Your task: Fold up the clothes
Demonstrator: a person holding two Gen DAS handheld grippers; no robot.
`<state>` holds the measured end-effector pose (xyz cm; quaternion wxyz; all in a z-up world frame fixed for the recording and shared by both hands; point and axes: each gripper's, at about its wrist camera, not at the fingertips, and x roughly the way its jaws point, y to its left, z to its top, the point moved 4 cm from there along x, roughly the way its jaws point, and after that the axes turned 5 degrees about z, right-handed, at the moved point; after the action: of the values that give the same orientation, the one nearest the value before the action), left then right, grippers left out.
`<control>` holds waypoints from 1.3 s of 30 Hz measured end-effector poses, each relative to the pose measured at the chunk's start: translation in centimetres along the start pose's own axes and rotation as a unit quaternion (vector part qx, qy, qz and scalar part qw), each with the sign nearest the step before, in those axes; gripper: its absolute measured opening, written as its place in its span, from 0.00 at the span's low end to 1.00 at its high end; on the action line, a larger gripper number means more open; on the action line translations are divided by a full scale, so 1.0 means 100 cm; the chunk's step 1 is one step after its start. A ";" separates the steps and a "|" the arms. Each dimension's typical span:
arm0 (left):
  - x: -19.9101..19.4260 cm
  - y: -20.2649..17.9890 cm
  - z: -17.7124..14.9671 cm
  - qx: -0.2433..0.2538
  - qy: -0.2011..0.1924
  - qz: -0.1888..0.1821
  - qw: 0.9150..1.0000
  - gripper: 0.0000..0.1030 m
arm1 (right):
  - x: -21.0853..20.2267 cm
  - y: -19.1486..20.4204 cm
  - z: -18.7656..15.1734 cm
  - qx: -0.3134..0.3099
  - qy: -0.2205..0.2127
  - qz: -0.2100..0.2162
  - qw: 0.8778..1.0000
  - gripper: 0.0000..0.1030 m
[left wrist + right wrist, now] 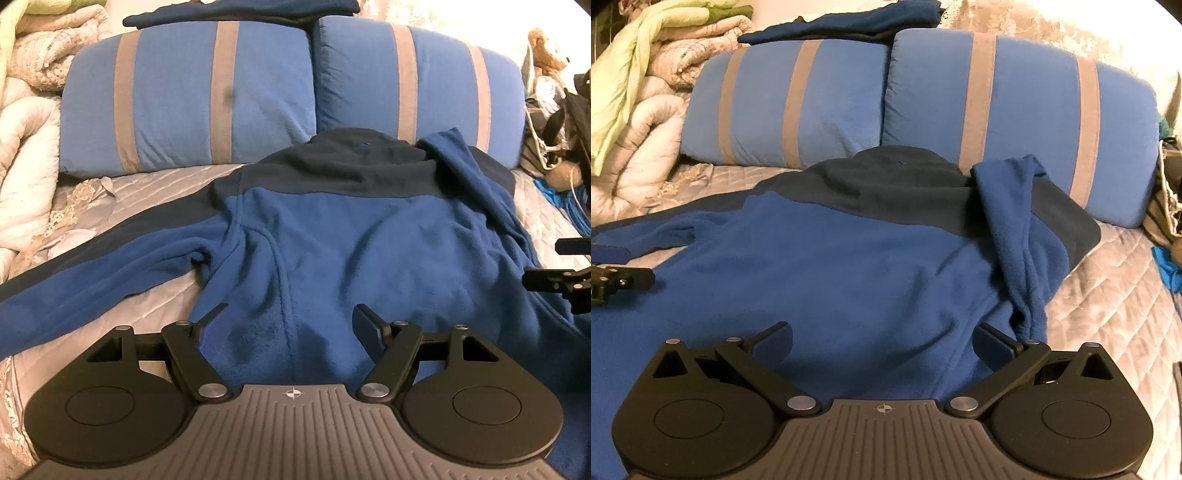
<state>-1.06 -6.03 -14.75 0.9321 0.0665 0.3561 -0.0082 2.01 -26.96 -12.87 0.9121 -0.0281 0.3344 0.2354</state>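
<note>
While both grippers hung over it, the blue fleece jacket (351, 240) was spread flat on the quilted bed cover (1108, 314), back side up as far as I could tell. It ran lengthwise up the bed, dark navy collar end right up against the two striped blue pillows (192, 96), hem down by the cameras. One sleeve (92, 273) stretched out sideways to the left, and the other sleeve (1015, 236) was folded back over the body, cuff near the collar.

The left gripper (291, 325) was spread open over the hem with only loose fleece under it, nothing pinched. The right gripper (882, 339) was the same deal, fingers apart and empty.

No real containers anywhere, just another dark blue garment (849, 22) lying on top of the pillows, and a rumpled comforter (26, 122) heaped on the left.
</note>
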 end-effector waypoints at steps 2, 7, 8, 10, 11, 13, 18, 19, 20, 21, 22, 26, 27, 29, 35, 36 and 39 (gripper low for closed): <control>0.000 0.000 -0.001 -0.002 -0.002 0.001 1.000 0.69 | 0.000 -0.001 0.000 0.004 -0.001 0.002 1.000 1.00; 0.000 -0.001 -0.001 -0.001 -0.004 0.008 1.000 0.69 | 0.002 -0.003 0.001 0.013 0.007 0.036 0.999 0.99; 0.001 -0.001 -0.001 -0.001 -0.003 0.008 1.000 0.69 | 0.004 -0.005 0.003 0.018 0.011 0.046 0.999 0.99; 0.001 -0.001 -0.001 -0.002 -0.001 0.010 1.000 0.69 | 0.006 -0.011 0.010 0.027 0.017 0.066 0.997 0.98; 0.000 -0.001 -0.001 -0.001 -0.001 0.011 1.000 0.69 | 0.006 -0.015 0.016 0.027 0.015 0.067 0.997 0.98; 0.001 -0.001 -0.002 0.001 0.000 0.012 1.000 0.69 | 0.006 -0.027 0.030 0.023 0.010 0.058 0.998 0.96; 0.002 0.000 -0.001 -0.003 0.001 0.007 1.000 0.69 | 0.012 -0.070 0.059 0.029 -0.003 0.025 0.999 0.86; 0.002 0.001 -0.001 -0.003 0.001 0.006 1.000 0.69 | 0.016 -0.082 0.062 0.042 -0.002 0.011 0.999 0.82; 0.002 0.001 -0.001 -0.003 0.001 0.006 1.000 0.69 | 0.019 -0.093 0.064 0.055 -0.002 -0.002 0.998 0.82; 0.002 0.001 -0.001 -0.004 0.001 0.005 1.000 0.69 | 0.023 -0.104 0.065 0.068 -0.005 -0.014 0.998 0.80; 0.002 0.001 -0.001 -0.004 0.001 0.004 1.000 0.69 | 0.026 -0.114 0.065 0.081 -0.009 -0.024 0.996 0.78; 0.004 0.000 -0.001 -0.004 0.005 -0.003 1.000 0.69 | 0.042 -0.149 0.066 0.119 -0.031 -0.055 0.991 0.71; 0.004 0.000 -0.001 -0.004 0.006 -0.004 1.000 0.69 | 0.047 -0.155 0.066 0.130 -0.035 -0.060 0.989 0.67; 0.005 0.000 0.000 -0.006 0.007 -0.006 1.000 0.69 | 0.057 -0.167 0.067 0.147 -0.041 -0.062 0.986 0.60; 0.008 -0.001 0.001 -0.006 0.011 -0.009 1.000 0.69 | 0.094 -0.182 0.084 0.161 -0.045 -0.055 0.984 0.47; 0.009 -0.002 0.001 -0.007 0.012 -0.011 1.000 0.69 | 0.100 -0.184 0.088 0.161 -0.046 -0.054 0.984 0.47; 0.010 -0.002 0.001 -0.009 0.015 -0.015 1.000 0.69 | 0.120 -0.191 0.099 0.167 -0.052 -0.055 0.983 0.48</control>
<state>-0.21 -6.20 -15.34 0.9268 0.0534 0.3712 -0.0177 24.39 -36.91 -14.70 0.9316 0.1185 0.3191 0.1274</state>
